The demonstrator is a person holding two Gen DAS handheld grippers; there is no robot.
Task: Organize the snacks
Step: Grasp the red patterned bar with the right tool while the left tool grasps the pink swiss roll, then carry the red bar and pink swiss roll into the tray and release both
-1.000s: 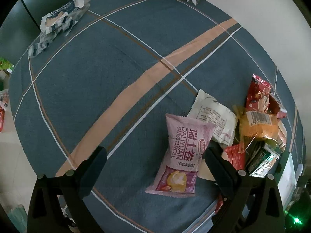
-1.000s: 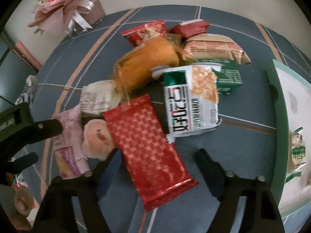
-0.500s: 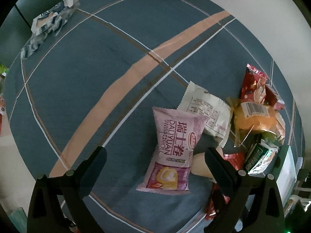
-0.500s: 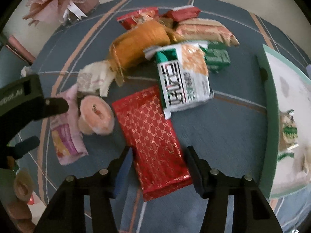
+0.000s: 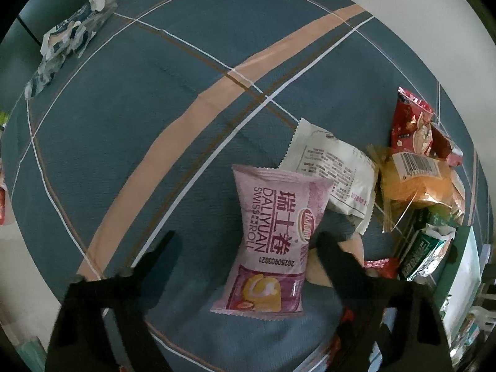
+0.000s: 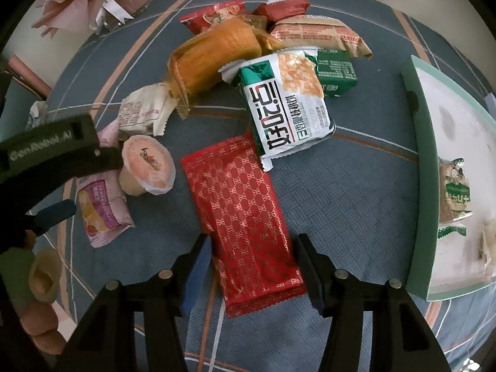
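Observation:
A pink Swiss roll packet [image 5: 272, 232] lies flat on the blue plaid cloth. My left gripper [image 5: 248, 248] points straight down over it with its jaws closing. The packet sits between the fingers; the left finger still stands clear of it. In the right wrist view the left gripper [image 6: 93, 186] shows at the left, beside a jelly cup [image 6: 147, 167]. My right gripper [image 6: 252, 251] is shut on the near end of a long red patterned packet [image 6: 238, 204], with one pad against each long edge.
A heap of snacks lies beyond: a white-and-green packet [image 6: 288, 108], an orange wrapped roll [image 6: 217, 59], a white packet [image 5: 334, 173] and red packets. A green-rimmed tray [image 6: 418, 155] with several snacks stands on the right. A bouquet [image 6: 86, 3] sits at the back left.
The left gripper has sunk toward the pink packet, and its jaws have narrowed. The right gripper's jaws have drawn in against the red packet's sides.

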